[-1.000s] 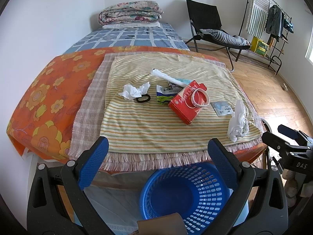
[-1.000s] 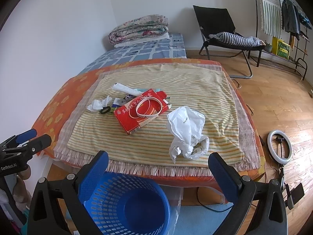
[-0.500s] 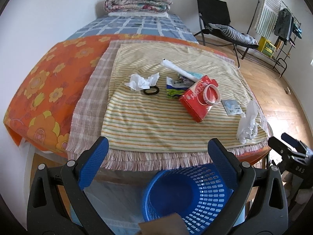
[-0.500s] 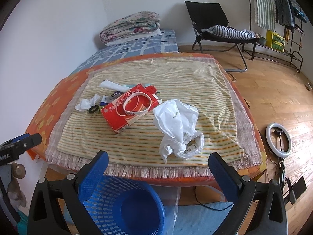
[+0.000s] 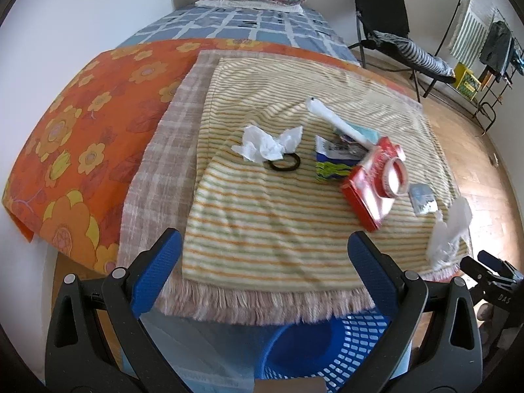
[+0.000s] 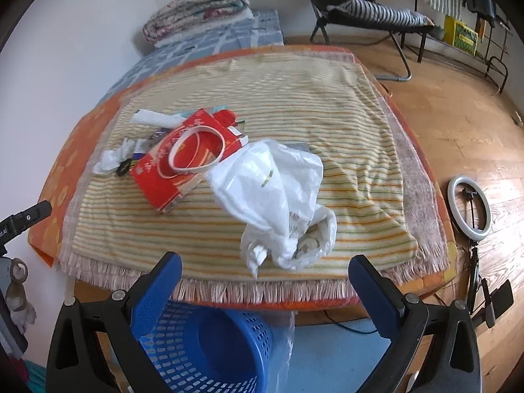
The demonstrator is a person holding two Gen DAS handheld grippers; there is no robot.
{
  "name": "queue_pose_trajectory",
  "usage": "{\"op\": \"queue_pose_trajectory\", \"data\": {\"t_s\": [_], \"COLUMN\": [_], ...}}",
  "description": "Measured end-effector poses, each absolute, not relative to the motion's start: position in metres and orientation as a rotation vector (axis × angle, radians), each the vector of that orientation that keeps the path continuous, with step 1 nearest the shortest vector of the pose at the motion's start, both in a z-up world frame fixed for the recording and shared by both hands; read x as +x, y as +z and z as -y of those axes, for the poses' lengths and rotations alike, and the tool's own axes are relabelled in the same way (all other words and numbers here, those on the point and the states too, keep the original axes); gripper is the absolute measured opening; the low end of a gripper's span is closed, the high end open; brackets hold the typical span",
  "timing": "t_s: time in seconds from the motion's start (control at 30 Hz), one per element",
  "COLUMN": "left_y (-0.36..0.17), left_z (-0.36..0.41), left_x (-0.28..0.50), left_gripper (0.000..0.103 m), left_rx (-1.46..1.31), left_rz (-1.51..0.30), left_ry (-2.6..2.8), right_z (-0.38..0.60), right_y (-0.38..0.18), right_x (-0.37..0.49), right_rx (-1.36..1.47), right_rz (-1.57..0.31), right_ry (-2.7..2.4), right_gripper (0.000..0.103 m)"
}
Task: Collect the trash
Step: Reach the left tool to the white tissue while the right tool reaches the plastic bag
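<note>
Nothing collected yet, judging by the blue basket [image 6: 209,347], apparently bare inside, on the floor just below the fringed near edge of the striped blanket [image 5: 294,229].

Left gripper [image 5: 262,262]: fingers wide apart, holding nothing, hovering over the near blanket edge. Right gripper [image 6: 265,281]: fingers likewise spread wide and bare, poised just short of the white plastic bag [image 6: 278,203].

Likely step in hand: reaching for a first piece of trash. For the right side, best aimed at 12 o'clock, straight at the bag; worth pinching a bunched fold near its knotted lower end rather than a loose flap, since thin film slips and may spill whatever sits inside. Then a short carry back toward 6 o'clock and a drop over the basket mouth, at about 7 o'clock in the right view. For the left side, crumpled tissue [image 5: 267,144] at 12 o'clock as the natural pick; a low, closing pinch needed, taking care not to snag the blanket pile or the black ring [image 5: 284,163] touching the tissue.

Trash as it looks: bag crumpled, translucent, something small and round showing through. Red carton [image 6: 183,163] lying flat at 11 o'clock from the bag, a white ring [image 6: 196,149] resting on top. Beyond it, a white roll [image 5: 337,121], printed wrappers [image 5: 334,160] and a small packet [image 5: 422,198], clustered close together.
</note>
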State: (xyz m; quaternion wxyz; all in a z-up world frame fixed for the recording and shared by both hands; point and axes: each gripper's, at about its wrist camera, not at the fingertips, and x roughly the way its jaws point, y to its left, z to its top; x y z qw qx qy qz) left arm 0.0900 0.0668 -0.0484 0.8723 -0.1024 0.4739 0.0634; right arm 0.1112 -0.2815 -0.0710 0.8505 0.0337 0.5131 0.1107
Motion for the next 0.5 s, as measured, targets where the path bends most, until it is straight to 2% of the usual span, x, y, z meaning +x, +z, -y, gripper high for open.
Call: {"op": "queue_pose_trajectory", "data": {"t_s": [0.23, 0.5], "left_y": [-0.064, -0.087], "left_z": [-0.083, -0.089], "left_x": [0.130, 0.176], "left_gripper": [0.103, 0.096], "left_rx": [-0.239, -0.256], "left_rz": [-1.019, -1.037], "left_ry": [0.145, 0.173], "right_z": [0.270, 0.273], "right_y": [-0.077, -0.095], "right_x": [0.137, 0.156], "right_rx": [-0.050, -0.039], "right_rz": [-1.084, -1.158], "right_ry": [0.204, 0.166], "right_gripper": [0.103, 0.103]}}
